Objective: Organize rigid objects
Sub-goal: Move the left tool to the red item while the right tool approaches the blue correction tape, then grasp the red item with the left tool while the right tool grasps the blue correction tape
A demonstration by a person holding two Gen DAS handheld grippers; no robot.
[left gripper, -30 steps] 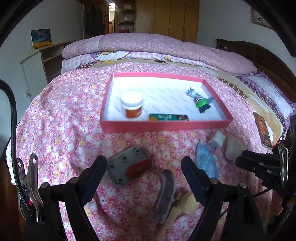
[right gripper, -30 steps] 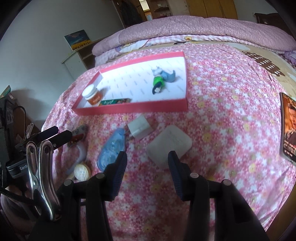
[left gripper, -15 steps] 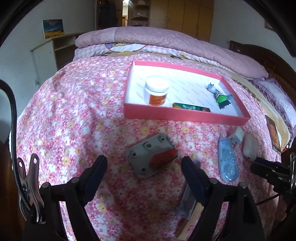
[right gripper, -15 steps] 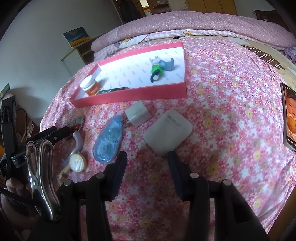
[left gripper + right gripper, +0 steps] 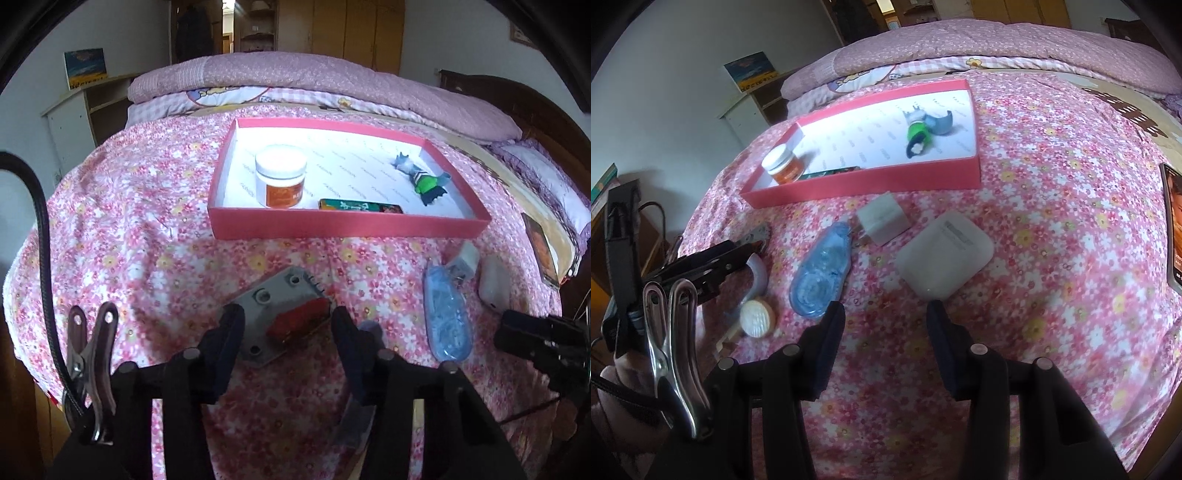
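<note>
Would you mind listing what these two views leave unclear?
- Grey curved tool, left wrist view: mostly hidden behind the left gripper.
- Grey plate with red block, right wrist view: mostly covered by the left gripper.
- Jar label: too blurred to read.
- Book, right wrist view: cut off by the edge.

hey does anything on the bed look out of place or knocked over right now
Nothing looks spilled or broken. The toy figure lies on its side in the red tray. The grey plate, blue tape dispenser, charger and white case lie loose on the bedspread outside it.
</note>
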